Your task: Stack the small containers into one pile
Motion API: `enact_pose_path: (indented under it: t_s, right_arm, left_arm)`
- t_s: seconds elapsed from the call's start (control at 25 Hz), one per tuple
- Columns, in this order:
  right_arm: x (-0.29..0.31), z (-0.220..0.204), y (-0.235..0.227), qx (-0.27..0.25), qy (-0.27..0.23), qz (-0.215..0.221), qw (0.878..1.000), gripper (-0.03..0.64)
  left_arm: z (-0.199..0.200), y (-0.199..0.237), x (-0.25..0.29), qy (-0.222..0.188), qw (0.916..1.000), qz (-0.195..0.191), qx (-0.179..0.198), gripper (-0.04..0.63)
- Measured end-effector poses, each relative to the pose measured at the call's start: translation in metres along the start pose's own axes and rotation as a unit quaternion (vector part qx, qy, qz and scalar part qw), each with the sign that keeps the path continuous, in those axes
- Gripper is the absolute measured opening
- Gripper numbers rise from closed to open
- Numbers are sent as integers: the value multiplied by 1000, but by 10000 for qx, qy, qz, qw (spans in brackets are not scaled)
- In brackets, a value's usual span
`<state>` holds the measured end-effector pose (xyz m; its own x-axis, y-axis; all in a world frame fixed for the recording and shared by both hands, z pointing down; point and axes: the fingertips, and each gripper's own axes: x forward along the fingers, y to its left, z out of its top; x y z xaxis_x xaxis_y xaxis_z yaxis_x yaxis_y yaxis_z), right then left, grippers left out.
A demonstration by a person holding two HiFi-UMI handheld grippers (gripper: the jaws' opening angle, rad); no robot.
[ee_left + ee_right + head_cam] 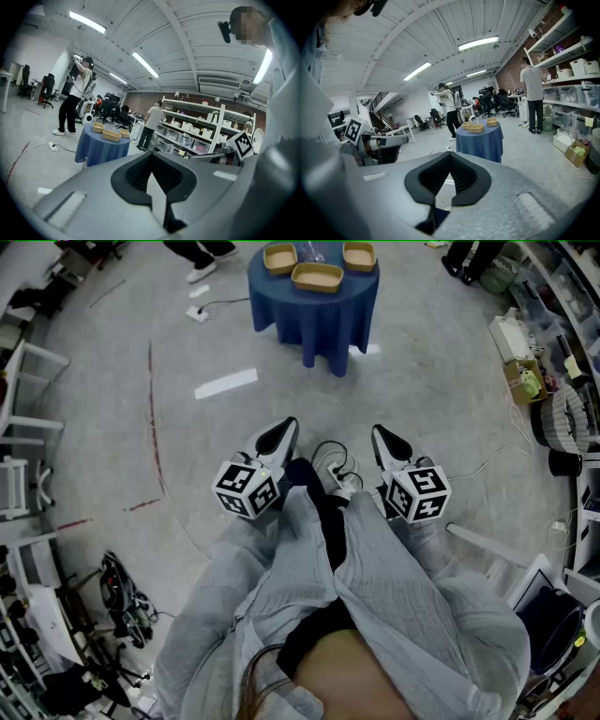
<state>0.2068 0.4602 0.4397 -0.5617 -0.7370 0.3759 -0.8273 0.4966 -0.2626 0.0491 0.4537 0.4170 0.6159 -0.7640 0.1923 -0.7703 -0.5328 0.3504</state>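
Three tan containers (317,277) (280,258) (359,255) sit apart on a round table with a blue cloth (319,324), far ahead of me. Both grippers are held close to my body, well short of the table. The left gripper (286,425) is shut with nothing in it, and so is the right gripper (380,432). In the left gripper view the containers (111,135) show small beyond the closed left gripper (151,154). In the right gripper view the containers (476,128) rest on the table (480,145) past the closed right gripper (450,156).
Bare grey floor lies between me and the table, with a white strip (226,383) and a power strip with cable (198,312) on it. One person (75,96) stands by the table, another (151,124) at the storage shelves (201,133). Chairs and clutter line both sides.
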Motion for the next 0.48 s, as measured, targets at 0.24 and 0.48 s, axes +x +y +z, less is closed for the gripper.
enact_pose_path:
  t_s: [0.24,0.48]
  right_arm:
    - [1,6,-7,5,-132,-106,9999,2]
    - [-2,2,-5,-121,-127,-139,9997,2]
  left_arm:
    - [1,-7,8,4,9998,-80,173,14]
    - [-4,-11,5,-11,9999,-36,132,14]
